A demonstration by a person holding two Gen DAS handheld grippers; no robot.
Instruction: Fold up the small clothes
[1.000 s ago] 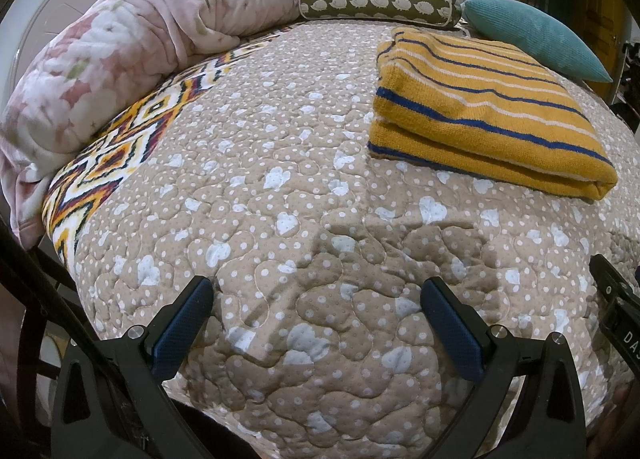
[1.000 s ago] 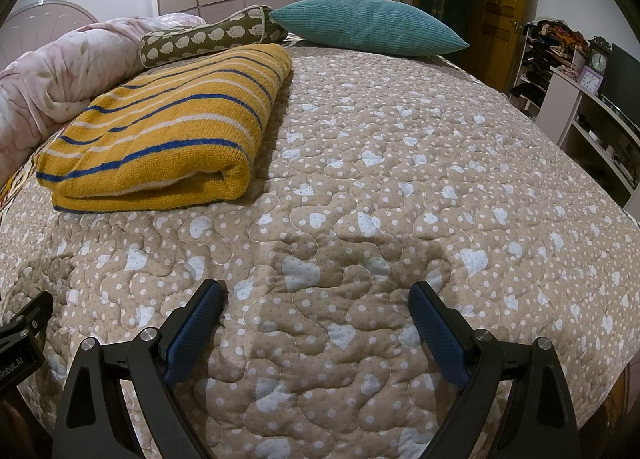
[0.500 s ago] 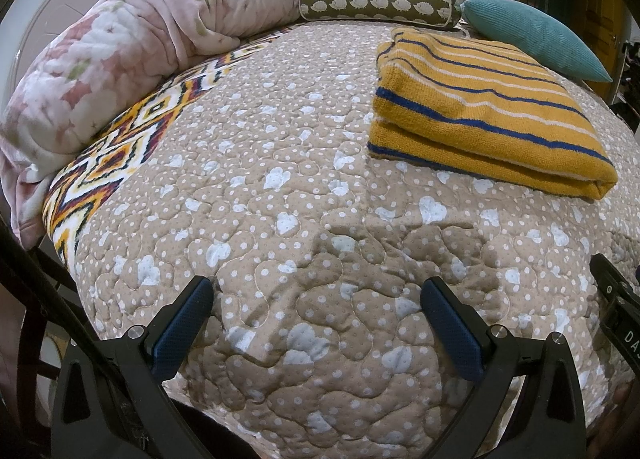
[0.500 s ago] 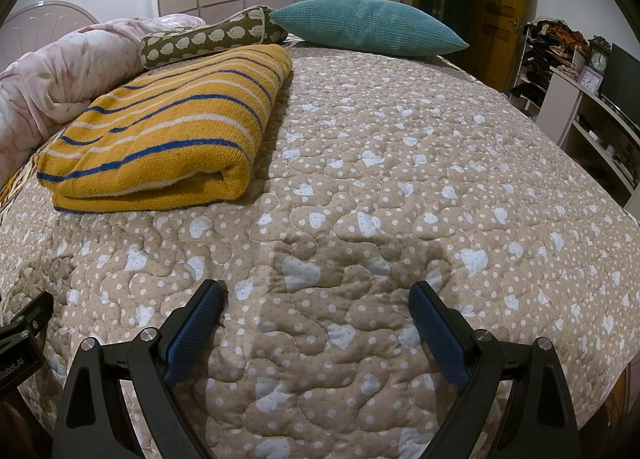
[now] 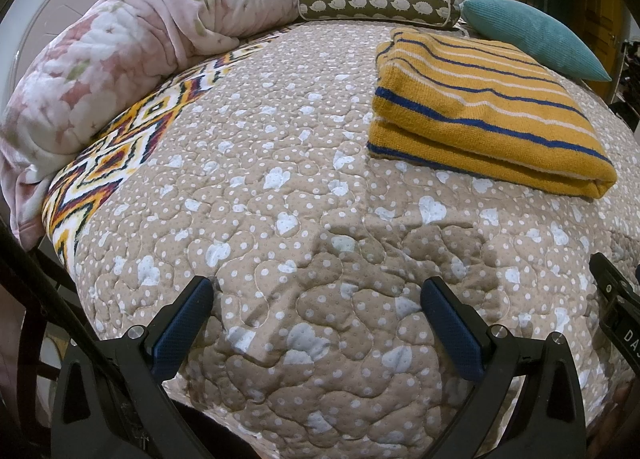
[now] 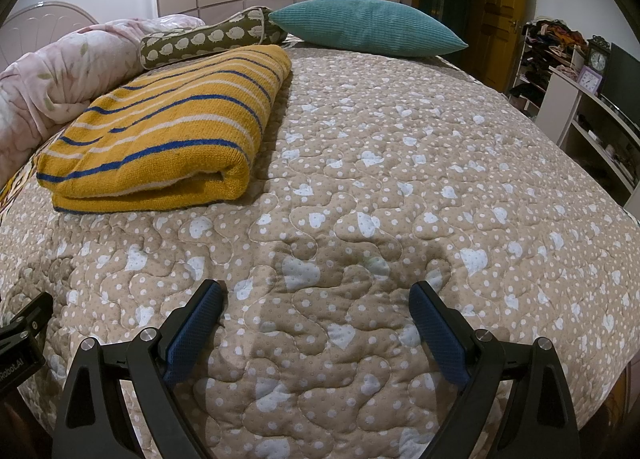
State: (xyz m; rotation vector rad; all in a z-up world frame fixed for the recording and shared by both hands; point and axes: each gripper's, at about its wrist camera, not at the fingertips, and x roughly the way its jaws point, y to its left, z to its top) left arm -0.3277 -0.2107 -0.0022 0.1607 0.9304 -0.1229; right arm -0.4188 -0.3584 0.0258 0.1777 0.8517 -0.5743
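The folding looks done

A yellow striped sweater [image 5: 480, 115] is seen folded flat on the bed [image 5: 280, 199], far from both tongs. The left tongs [image 5: 318, 311] and right tongs [image 6: 316, 311] are held wide apart with nothing in them. No other small clothes can be seen.

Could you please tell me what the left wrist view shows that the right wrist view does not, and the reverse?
Only the left wrist view shows the zigzag-patterned blanket under the pink floral comforter. Only the right wrist view shows the shelves, two clocks and the wooden door. Both show the folded yellow striped garment, teal pillow, sheep-print bolster, quilted bedspread and an open claw.
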